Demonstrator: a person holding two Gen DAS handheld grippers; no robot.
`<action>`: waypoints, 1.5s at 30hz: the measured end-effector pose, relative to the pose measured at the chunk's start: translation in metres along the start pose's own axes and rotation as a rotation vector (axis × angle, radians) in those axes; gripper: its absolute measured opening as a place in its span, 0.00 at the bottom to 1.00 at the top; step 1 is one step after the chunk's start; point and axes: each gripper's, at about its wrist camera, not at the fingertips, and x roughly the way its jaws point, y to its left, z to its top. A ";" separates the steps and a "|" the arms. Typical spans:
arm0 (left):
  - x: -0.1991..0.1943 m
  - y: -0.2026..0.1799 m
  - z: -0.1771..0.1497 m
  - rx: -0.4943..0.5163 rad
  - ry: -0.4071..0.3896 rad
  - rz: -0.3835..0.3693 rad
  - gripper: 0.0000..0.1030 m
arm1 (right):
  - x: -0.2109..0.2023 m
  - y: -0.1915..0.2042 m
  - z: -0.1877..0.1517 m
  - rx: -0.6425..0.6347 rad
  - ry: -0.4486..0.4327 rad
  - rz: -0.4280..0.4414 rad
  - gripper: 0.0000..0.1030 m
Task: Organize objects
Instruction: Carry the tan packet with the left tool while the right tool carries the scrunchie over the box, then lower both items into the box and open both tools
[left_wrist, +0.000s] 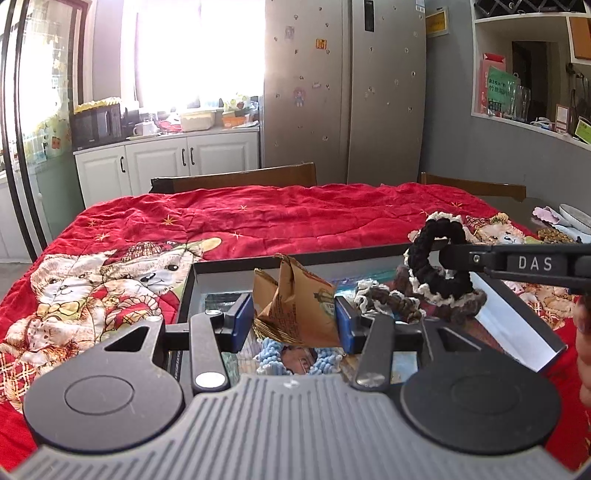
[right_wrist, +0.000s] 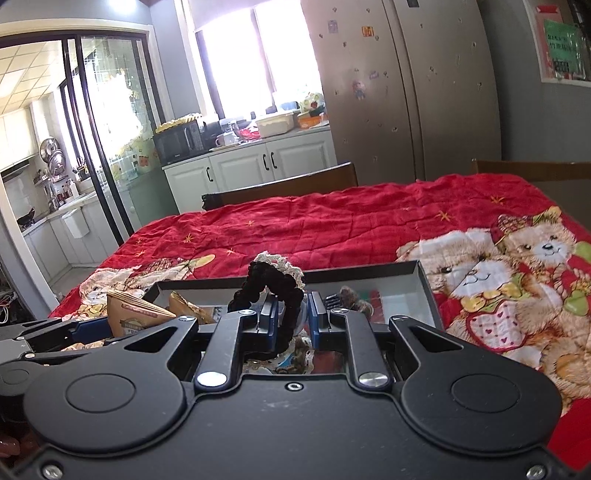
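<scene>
A shallow black box (left_wrist: 517, 325) lies open on the red bear-print blanket (left_wrist: 258, 218). My left gripper (left_wrist: 295, 317) hangs over the box's near part, its blue pads shut on a brown paper packet (left_wrist: 295, 302) that stands upright between them. Under it in the box lies a light blue scrunchie (left_wrist: 291, 358), and to the right a brown one (left_wrist: 391, 299). My right gripper (right_wrist: 291, 319) is shut on a black scrunchie with a cream edge (right_wrist: 273, 284), which loops up above its pads. In the left wrist view that scrunchie (left_wrist: 439, 269) hangs over the box's right side.
Two wooden chair backs (left_wrist: 236, 179) stand at the table's far edge, with a fridge (left_wrist: 343, 92) and white cabinets behind. A plate (left_wrist: 576, 216) and small items lie at the table's right end. A person's hand (left_wrist: 583, 332) shows at the right border.
</scene>
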 end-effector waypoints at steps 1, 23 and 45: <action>0.002 0.001 -0.001 -0.002 0.003 0.000 0.49 | 0.002 0.000 -0.002 0.004 0.005 0.003 0.16; 0.020 -0.002 -0.012 0.023 0.061 0.008 0.49 | 0.034 -0.006 -0.020 0.026 0.090 -0.004 0.16; 0.030 -0.003 -0.017 0.039 0.096 0.029 0.54 | 0.046 -0.010 -0.026 0.019 0.148 -0.006 0.18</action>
